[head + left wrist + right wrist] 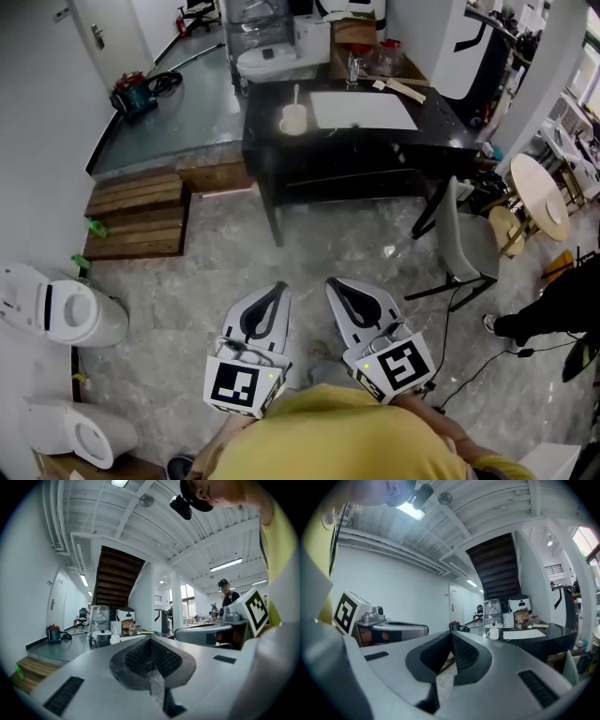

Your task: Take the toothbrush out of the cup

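Note:
A white cup [293,120] stands on the left part of a black table [281,150] far ahead, with a pale toothbrush [296,95] sticking up out of it. The right gripper view shows the cup [493,633] small and distant; in the left gripper view it [115,639] is tiny. Both grippers are held close to the person's body, well short of the table. My left gripper [279,287] [151,640] is shut with nothing in it. My right gripper [334,282] [451,636] is likewise shut and empty.
A white rectangular basin [364,110] lies on the table beside the cup. A grey chair [466,242] stands right of the table. Wooden pallets [136,216] and two white toilets [66,314] [80,431] line the left. A person [553,300] stands at far right.

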A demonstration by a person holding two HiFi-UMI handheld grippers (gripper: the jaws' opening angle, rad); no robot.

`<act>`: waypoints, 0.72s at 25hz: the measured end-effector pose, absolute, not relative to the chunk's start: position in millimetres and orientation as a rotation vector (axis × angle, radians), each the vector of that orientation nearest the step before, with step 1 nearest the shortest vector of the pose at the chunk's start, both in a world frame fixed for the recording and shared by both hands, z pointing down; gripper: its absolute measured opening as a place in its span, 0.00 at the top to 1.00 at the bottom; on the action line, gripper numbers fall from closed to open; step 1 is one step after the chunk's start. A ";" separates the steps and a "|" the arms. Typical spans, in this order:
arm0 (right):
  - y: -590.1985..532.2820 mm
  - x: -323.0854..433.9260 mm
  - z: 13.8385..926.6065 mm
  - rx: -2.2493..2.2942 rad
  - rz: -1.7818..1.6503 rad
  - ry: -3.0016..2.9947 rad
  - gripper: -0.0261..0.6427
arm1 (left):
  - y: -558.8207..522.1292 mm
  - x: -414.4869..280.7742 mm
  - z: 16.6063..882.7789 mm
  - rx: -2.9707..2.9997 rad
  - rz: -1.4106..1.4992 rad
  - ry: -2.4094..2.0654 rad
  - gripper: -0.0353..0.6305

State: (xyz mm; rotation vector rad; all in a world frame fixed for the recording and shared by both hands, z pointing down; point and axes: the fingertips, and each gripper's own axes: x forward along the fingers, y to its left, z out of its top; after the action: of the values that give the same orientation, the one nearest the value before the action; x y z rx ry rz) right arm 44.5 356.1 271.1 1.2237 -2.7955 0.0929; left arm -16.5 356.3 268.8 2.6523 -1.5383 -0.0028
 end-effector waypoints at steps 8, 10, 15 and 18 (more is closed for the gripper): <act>304.9 64.3 273.1 1.194 0.096 -2.823 0.94 | 309.5 -3.7 263.6 2.648 -0.006 -1.607 0.93; 296.8 65.0 273.3 1.178 0.098 -2.836 0.94 | 302.0 -1.3 262.9 2.642 -0.010 -1.619 0.93; 280.5 69.1 274.6 1.174 0.123 -2.846 0.94 | 284.6 -1.9 267.4 2.619 0.031 -1.643 0.93; 268.1 72.2 277.0 1.177 0.136 -2.837 0.94 | 271.7 1.9 266.3 2.622 0.024 -1.632 0.93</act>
State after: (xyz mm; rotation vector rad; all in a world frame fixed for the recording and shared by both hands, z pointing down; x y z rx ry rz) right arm 72.2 268.1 277.0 1.1774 -2.8371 0.1360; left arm 1.9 271.7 266.3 2.6217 -1.6320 0.0239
